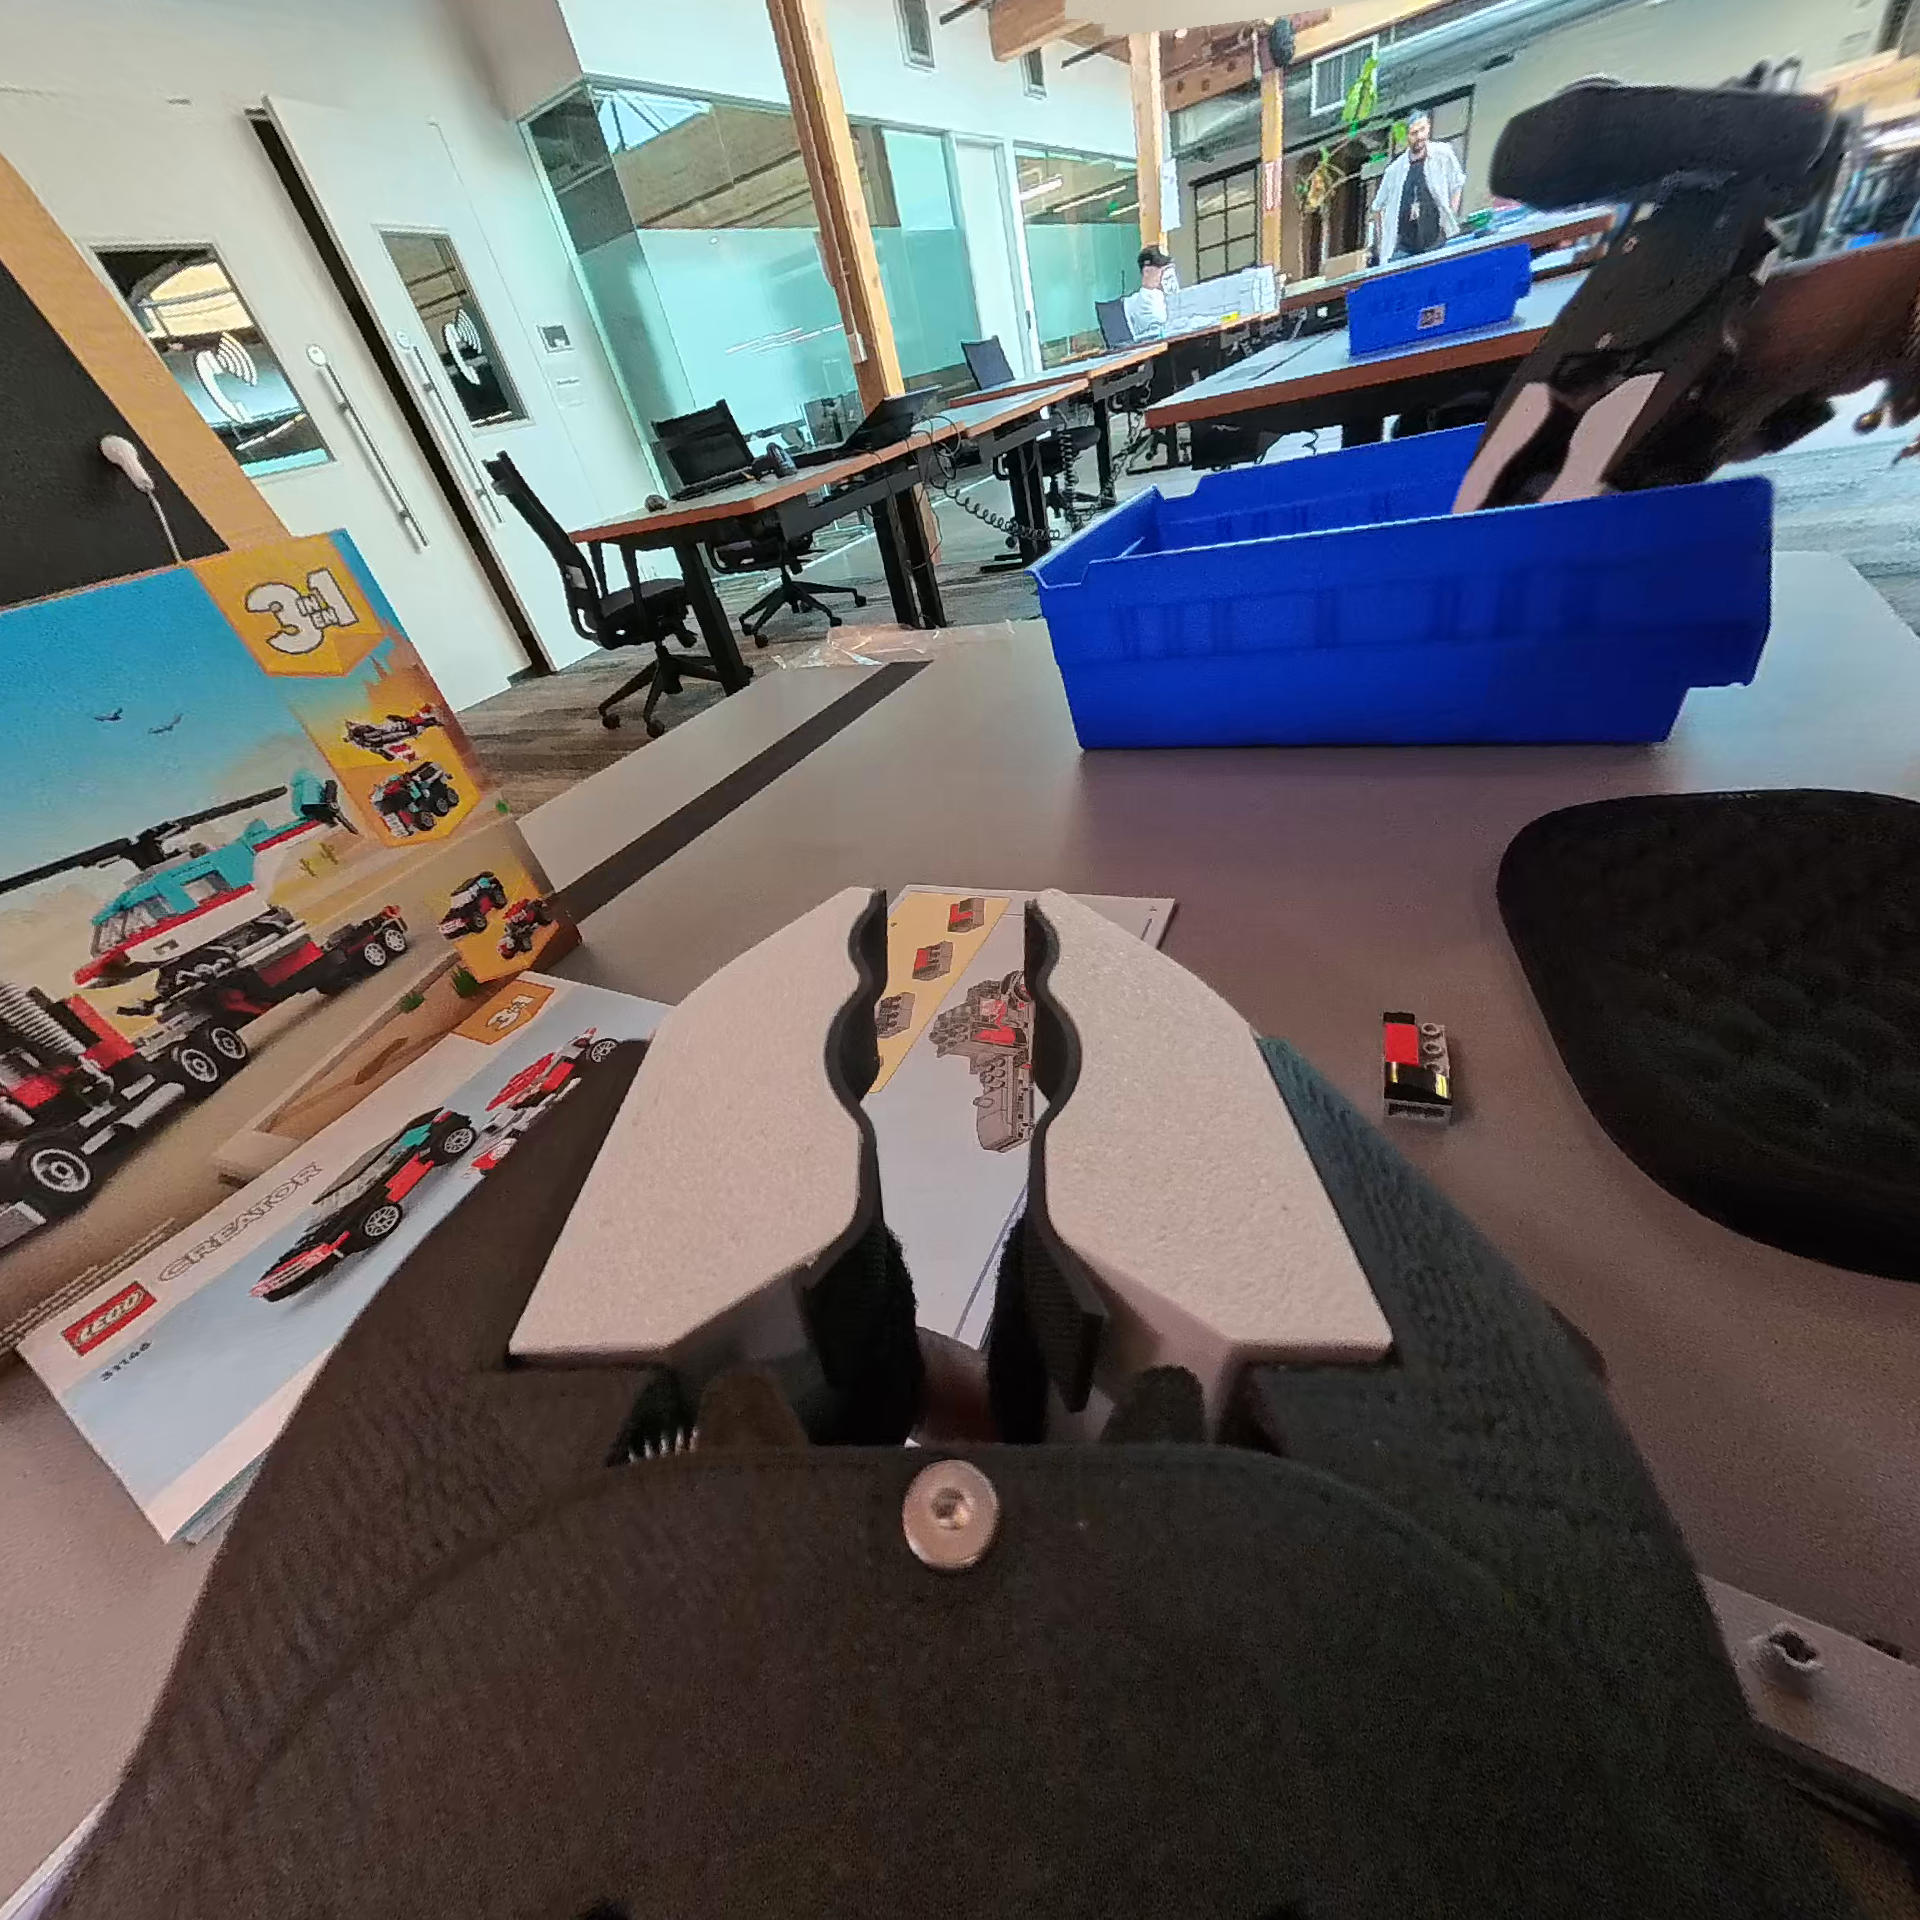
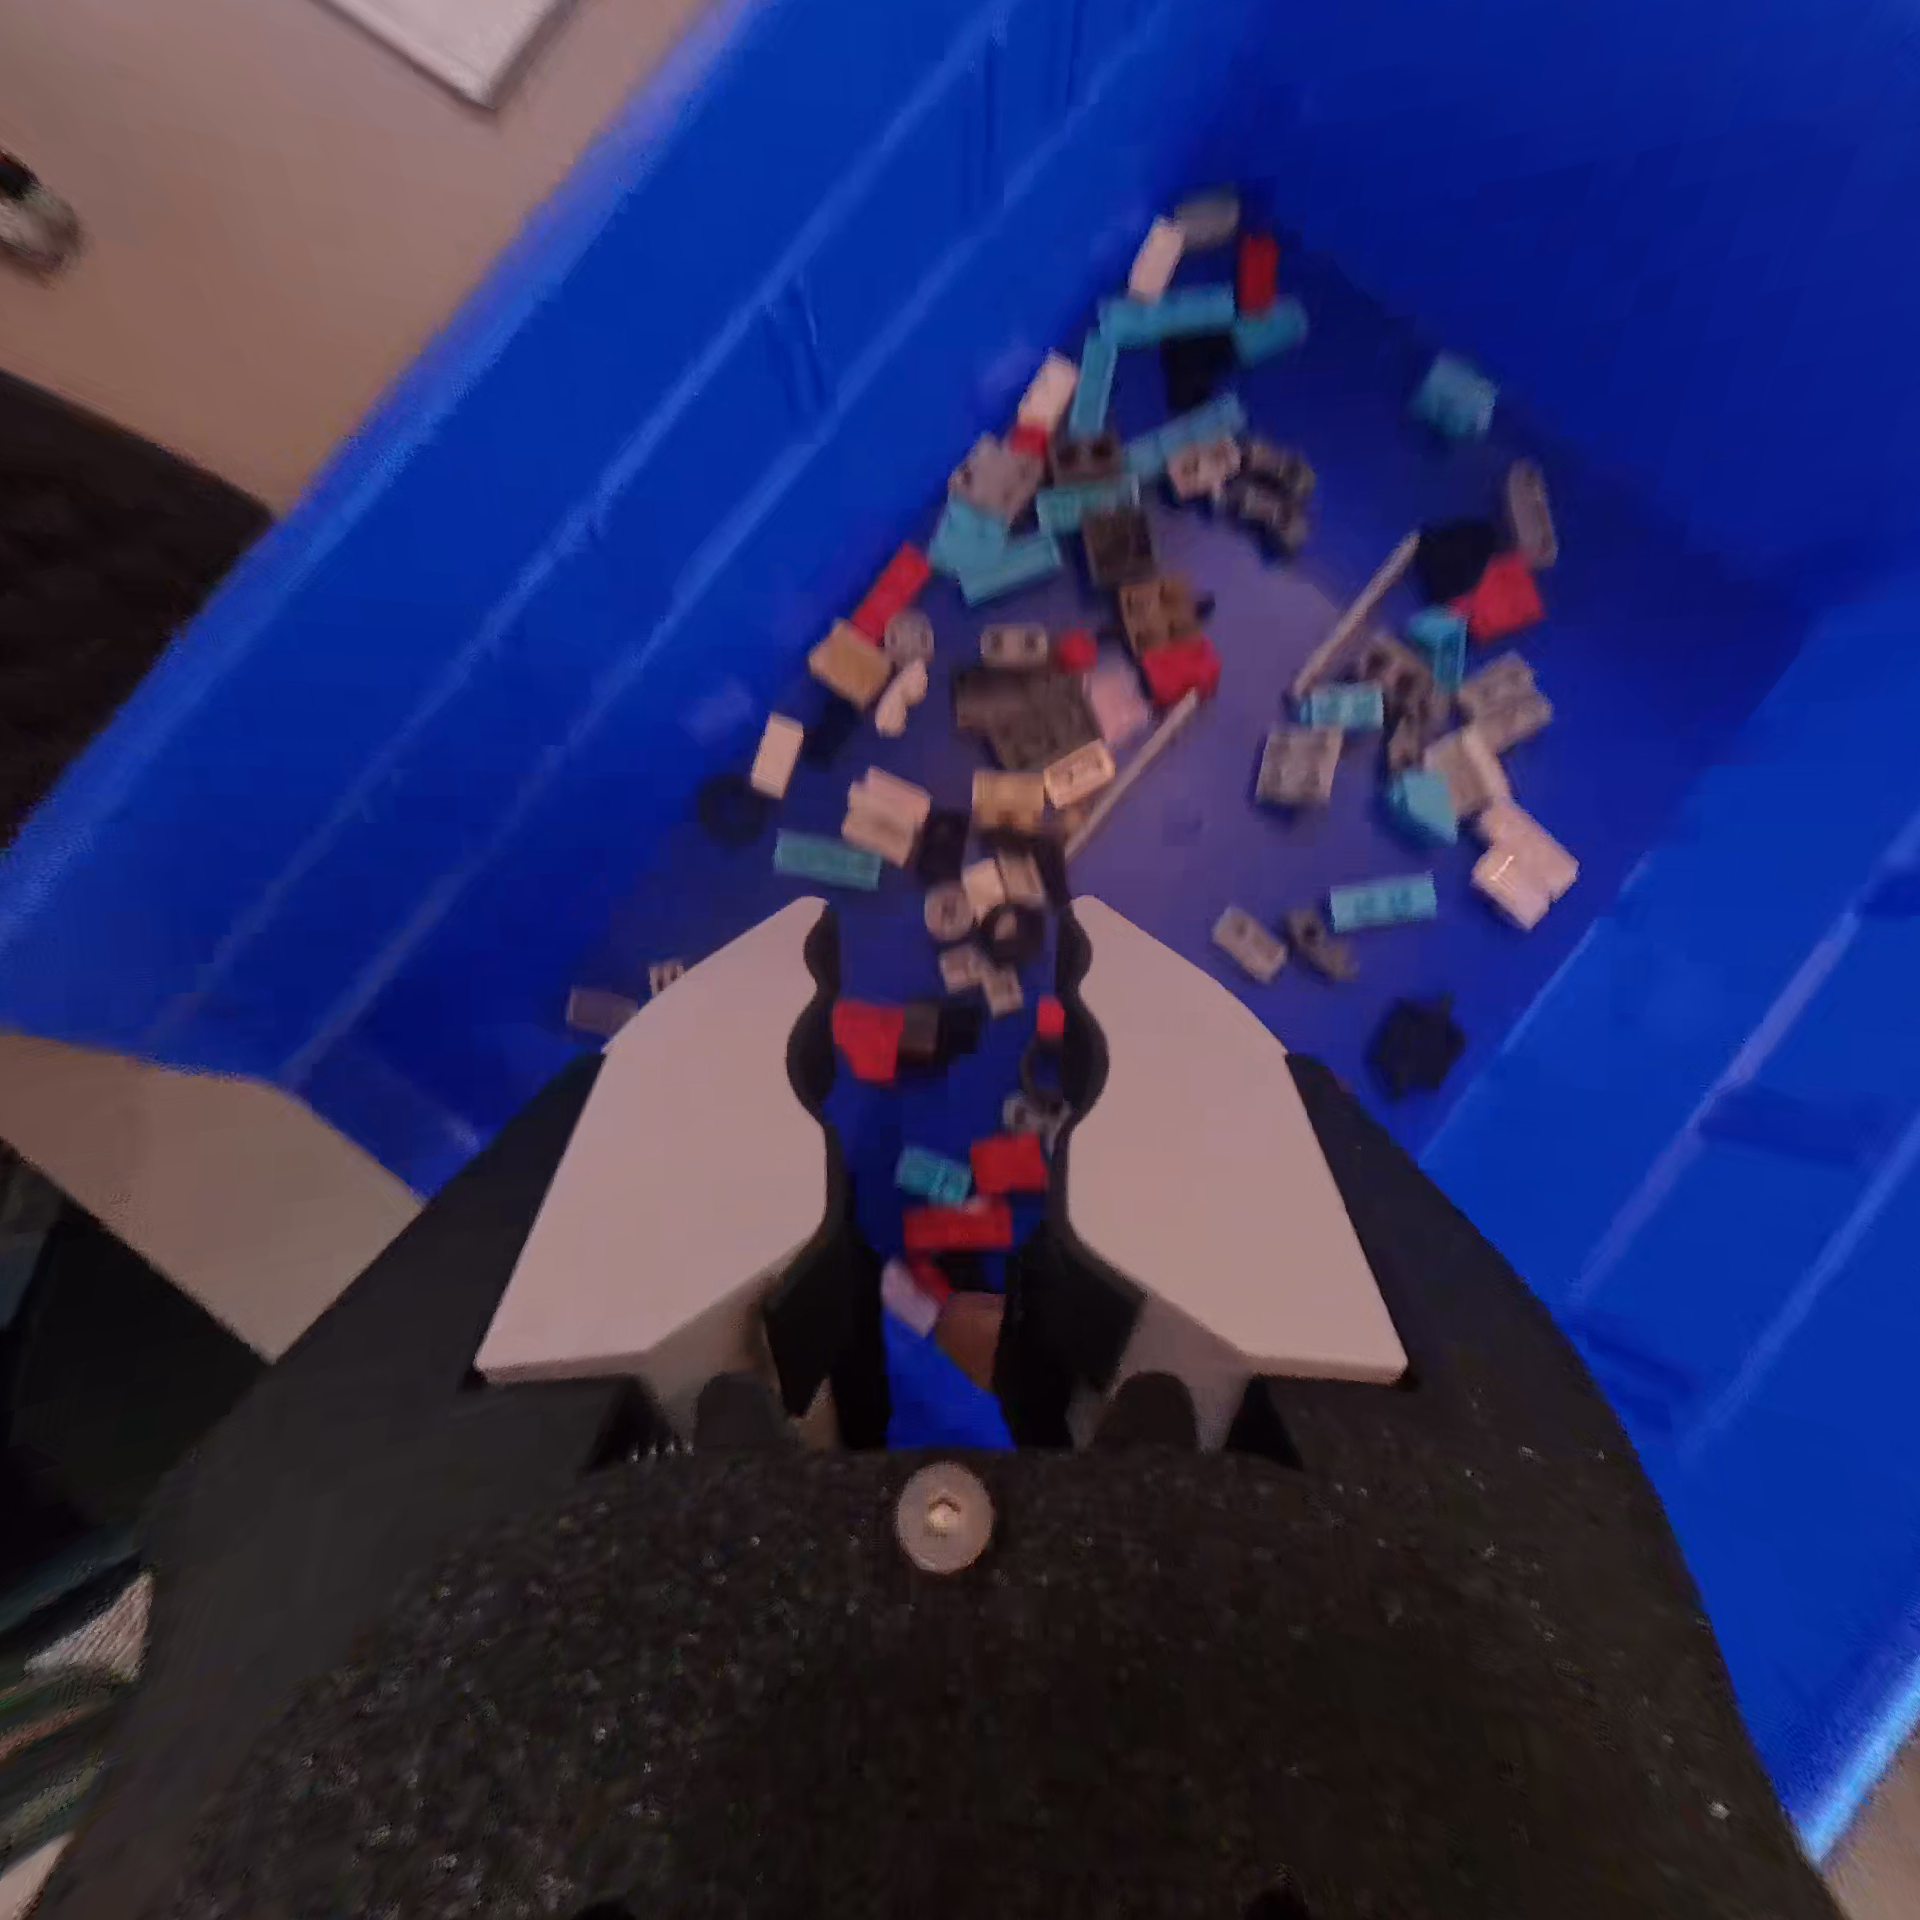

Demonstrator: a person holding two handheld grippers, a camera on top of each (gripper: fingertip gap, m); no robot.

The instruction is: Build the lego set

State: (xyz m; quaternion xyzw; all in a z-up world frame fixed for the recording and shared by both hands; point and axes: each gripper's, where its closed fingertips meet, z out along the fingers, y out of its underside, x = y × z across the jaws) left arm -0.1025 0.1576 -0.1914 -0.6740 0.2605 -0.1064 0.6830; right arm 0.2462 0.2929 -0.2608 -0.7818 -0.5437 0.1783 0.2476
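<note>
Left wrist view
left gripper [image 1: 956, 914]: parted, empty, above open instruction booklet [image 1: 956, 1039]
small assembly [image 1: 1415, 1067]: red, black, grey; on grey table [image 1: 1247, 831] right of fingers; long axis runs away from camera
blue bin [image 1: 1403, 634]: smooth plastic, long axis left-right; right gripper [image 1: 1538, 457] dips inside

Right wrist view (blurred)
right gripper [image 2: 948, 914]: spread, empty, over loose bricks [image 2: 1143, 675]
bin [image 2: 623, 520]: ribbed walls

left tool [image 1: 954, 914]: fingers parted, level | right tool [image 2: 948, 914]: parted, angled down
</note>
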